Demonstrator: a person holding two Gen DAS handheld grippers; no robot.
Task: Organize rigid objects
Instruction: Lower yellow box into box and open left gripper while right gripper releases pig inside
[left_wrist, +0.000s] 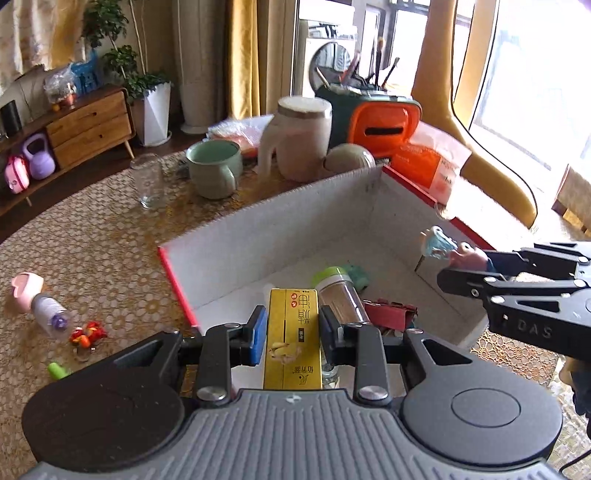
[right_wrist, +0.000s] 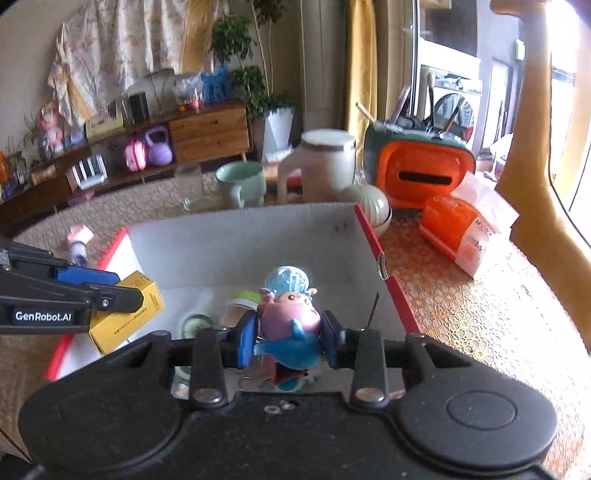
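The left gripper (left_wrist: 293, 334) is clamped on a slim yellow cardboard carton with printed characters (left_wrist: 292, 332), its blue pads pressing the carton's two long sides; the carton stands out ahead of the jaws over the near end of the open white cardboard box with red edges (left_wrist: 280, 221). The right gripper (right_wrist: 288, 338) is closed around a small pink-and-blue plastic pig figurine with a clear bubble on its head (right_wrist: 288, 314), which also hangs above the box floor, to the right of the carton.

Directly ahead of and below the left jaws lie a clear jar with a green lid (left_wrist: 338, 291) and a crumpled red packet (left_wrist: 389, 314), so the carton is best lowered into the bare floor towards the left wall rather than onto them. Judging by the clutter, the figurine should go down in the free patch ahead of the right jaws, near the far wall. Bring each load low before parting the jaws, so nothing bounces or topples, and keep the two tools apart as they release
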